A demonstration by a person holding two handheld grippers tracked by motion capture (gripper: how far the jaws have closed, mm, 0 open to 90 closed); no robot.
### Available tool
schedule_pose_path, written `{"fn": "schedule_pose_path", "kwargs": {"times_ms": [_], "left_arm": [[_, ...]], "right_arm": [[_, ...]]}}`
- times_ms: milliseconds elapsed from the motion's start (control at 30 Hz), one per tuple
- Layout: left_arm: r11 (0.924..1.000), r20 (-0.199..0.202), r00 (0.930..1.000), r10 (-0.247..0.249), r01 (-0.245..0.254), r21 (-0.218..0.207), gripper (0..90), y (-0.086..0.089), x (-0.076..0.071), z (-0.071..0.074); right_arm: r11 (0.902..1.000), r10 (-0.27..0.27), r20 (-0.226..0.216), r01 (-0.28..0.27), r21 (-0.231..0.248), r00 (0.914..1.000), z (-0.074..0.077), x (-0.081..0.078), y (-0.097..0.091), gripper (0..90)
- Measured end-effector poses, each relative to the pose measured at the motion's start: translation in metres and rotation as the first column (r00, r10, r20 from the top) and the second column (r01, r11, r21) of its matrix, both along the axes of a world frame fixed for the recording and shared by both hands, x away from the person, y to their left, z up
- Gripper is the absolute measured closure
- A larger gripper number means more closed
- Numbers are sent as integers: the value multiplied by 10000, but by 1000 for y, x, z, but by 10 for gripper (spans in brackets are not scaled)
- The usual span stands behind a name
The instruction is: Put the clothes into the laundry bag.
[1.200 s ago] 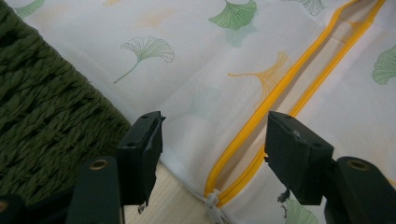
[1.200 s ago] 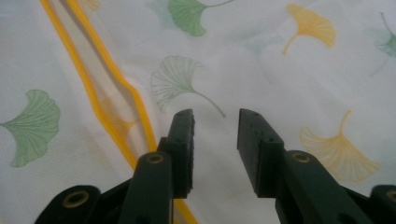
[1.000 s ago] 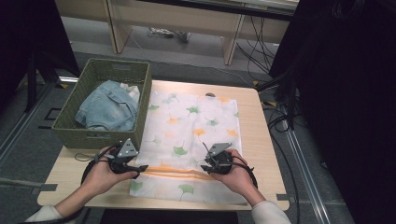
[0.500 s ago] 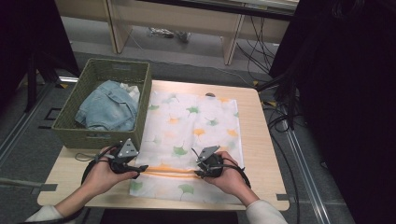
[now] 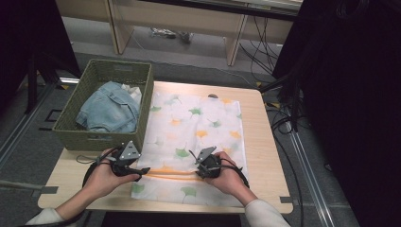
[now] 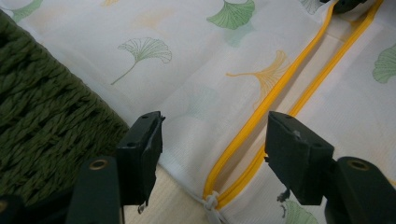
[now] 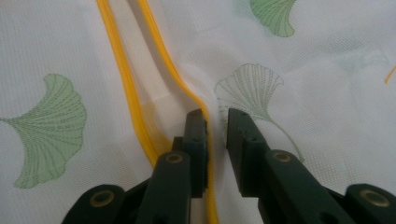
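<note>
Lying flat across the wooden table [image 5: 265,142], the white leaf-print laundry bag [image 5: 194,127] sits just right of the green woven basket [image 5: 101,137] holding folded denim [image 5: 106,111]. Left gripper [image 6: 215,140] stands released, jaws wide astride the yellow zipper [image 6: 261,102] end. Right gripper [image 7: 217,123] has just been closing; its narrow gap pinches a fold of fabric beside the zipper edge.

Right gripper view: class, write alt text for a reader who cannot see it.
The right gripper, jaws nearly shut after closing, pinches a fold of white laundry bag beside its yellow zipper. Green ginkgo leaves dot the mesh.
</note>
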State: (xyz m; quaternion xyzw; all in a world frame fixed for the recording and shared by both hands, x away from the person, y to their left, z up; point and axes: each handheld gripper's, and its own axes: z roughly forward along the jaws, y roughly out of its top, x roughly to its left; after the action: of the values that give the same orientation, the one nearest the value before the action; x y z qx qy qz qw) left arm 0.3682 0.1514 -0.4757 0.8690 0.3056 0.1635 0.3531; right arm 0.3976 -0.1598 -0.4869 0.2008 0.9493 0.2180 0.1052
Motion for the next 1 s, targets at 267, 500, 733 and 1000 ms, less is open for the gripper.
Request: {"fn": "schedule_pose_path", "kwargs": {"times_ms": [267, 500, 733, 1000], "left_arm": [[10000, 8, 10000, -11, 11, 24, 371, 0, 0, 0], [10000, 24, 10000, 1, -1, 20, 371, 0, 0, 0], [9999, 127, 9999, 91, -90, -92, 372, 0, 0, 1], [9990, 325, 9990, 306, -295, -340, 375, 2, 0, 4]], "right_arm": [[10000, -42, -55, 42, 7, 10000, 1, 0, 0, 875], [10000, -41, 31, 41, -86, 10000, 3, 0, 0, 896], [9993, -194, 302, 184, 328, 9994, 11, 0, -2, 899], [9960, -382, 710, 322, 834, 9967, 20, 2, -2, 899]]}}
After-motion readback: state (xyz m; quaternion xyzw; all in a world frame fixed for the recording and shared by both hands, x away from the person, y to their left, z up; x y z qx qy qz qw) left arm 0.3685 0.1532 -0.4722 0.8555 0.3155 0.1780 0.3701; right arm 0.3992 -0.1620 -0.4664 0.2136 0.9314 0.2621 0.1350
